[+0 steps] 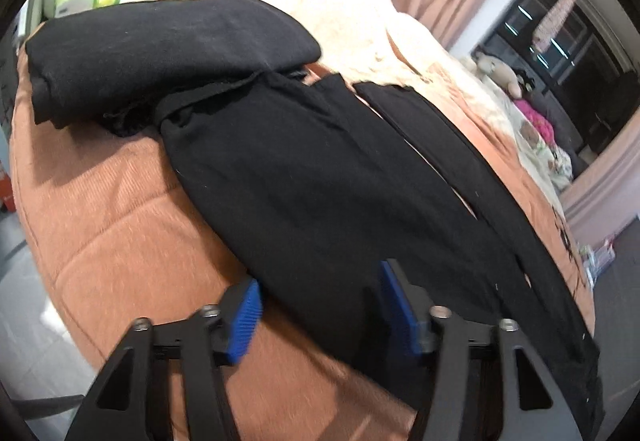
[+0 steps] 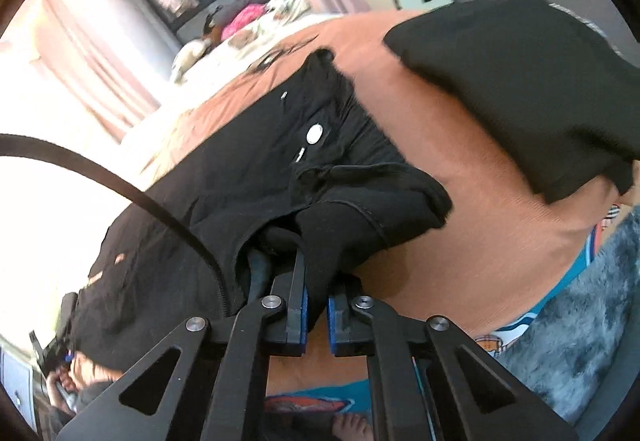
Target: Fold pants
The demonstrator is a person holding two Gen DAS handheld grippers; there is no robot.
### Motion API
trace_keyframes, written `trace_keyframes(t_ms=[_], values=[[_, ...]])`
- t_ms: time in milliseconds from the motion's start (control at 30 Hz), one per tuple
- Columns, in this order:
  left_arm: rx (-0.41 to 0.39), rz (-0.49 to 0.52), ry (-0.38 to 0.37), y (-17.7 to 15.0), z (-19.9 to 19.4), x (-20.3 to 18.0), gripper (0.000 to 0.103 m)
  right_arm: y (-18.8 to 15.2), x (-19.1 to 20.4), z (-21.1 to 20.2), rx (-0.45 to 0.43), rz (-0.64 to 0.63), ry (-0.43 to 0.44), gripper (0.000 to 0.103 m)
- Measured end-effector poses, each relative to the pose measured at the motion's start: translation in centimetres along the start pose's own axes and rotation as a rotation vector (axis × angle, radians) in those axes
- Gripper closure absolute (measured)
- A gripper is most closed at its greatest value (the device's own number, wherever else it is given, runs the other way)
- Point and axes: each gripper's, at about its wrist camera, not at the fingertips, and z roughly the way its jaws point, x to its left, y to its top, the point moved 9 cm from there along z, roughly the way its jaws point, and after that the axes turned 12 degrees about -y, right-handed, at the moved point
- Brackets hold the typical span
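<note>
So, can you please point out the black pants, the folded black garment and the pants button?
black pants (image 1: 320, 181), left wrist view, middle of the near leg.
folded black garment (image 1: 160, 41), left wrist view, its top surface.
pants button (image 2: 314, 133), right wrist view, centre of the white button.

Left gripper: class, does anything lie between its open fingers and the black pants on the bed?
Nothing visible does. The left gripper hangs open right over the pants leg; only the orange bedspread lies beside it.
</note>
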Motion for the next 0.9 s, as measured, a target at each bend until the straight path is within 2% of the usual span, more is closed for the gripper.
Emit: trace_keyframes(t_ms=[67,133,233,300,367,533,900], values=[[-0.013,-0.035,-0.001,0.7,0.1,0.7,0.07,0.1,-0.3,-0.5,-0.008,0.011,-0.01,0.1],[-0.025,-0.076,-0.008,1.3,0.0,1.6,0.076,-0.1,0.0,-0.8,-0.01,-0.005,-0.022,0.1],[-0.039,-0.114,-0.028,1.9,-0.2,2.4,0.077,-0.4,0.5,-0.9,-0.018,-0.012,-0.026,0.1],[-0.035,-0.115,-0.014,2.1,-0.3,2.7,0.084,-0.4,1.0,-0.8,-0.016,-0.005,-0.023,0.1],[-0.03,-0.112,0.011,2.1,-0.4,2.8,0.096,-0.4,1.3,-1.0,-0.021,-0.014,-0.025,0.1],[-0.077,-0.089,-0.014,3.7,-2.0,0.7,0.1,0.5,2.0,-1.6,-0.048,-0.019,-0.01,0.1],[-0.16,0.032,-0.06,11.4,-3.9,-7.0,0.101,4.8,3.7,-3.1,-0.119,-0.018,0.057,0.1]])
